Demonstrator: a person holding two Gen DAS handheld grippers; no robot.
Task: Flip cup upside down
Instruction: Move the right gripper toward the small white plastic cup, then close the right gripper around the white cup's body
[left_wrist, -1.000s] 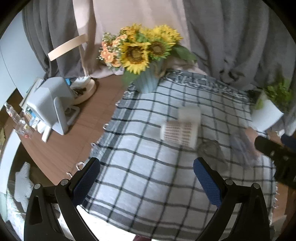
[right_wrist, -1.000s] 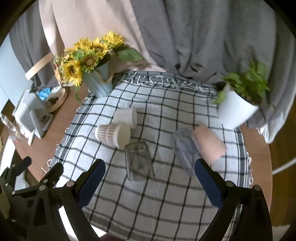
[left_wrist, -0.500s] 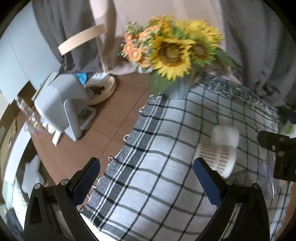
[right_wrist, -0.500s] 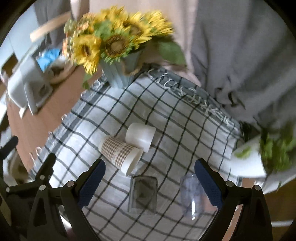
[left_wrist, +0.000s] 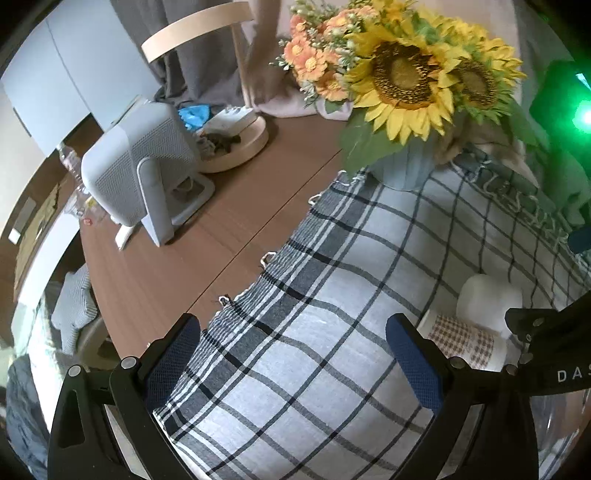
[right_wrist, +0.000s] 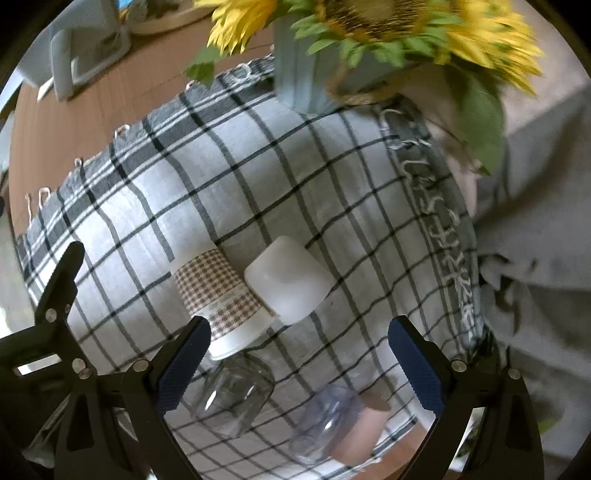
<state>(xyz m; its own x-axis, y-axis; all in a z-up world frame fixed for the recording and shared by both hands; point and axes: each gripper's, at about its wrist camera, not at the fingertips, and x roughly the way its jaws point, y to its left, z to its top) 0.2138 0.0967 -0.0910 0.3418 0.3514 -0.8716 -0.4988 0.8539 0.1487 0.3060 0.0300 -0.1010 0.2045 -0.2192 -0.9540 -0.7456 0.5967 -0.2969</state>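
Observation:
Several cups lie on their sides on a checked cloth (right_wrist: 258, 177). A white cup (right_wrist: 288, 280) and a brown-patterned paper cup (right_wrist: 218, 291) lie side by side just ahead of my right gripper (right_wrist: 299, 354), which is open and empty above them. A clear glass cup (right_wrist: 236, 398), a clear plastic cup (right_wrist: 325, 424) and a pink cup (right_wrist: 362, 432) lie between its fingers. My left gripper (left_wrist: 295, 354) is open and empty over the cloth's (left_wrist: 332, 295) left part; the white cup (left_wrist: 487, 302) and patterned cup (left_wrist: 465, 343) lie to its right.
A vase of sunflowers (left_wrist: 406, 92) stands at the cloth's far edge, also in the right wrist view (right_wrist: 369, 37). A white device (left_wrist: 140, 173) and a round wooden tray (left_wrist: 236, 144) sit on the brown table (left_wrist: 184, 266) at left. Grey curtains hang behind.
Both grippers have moved forward and left over the table. The right gripper has come down close over the white and patterned cups. The left view has swung toward the table's left side.

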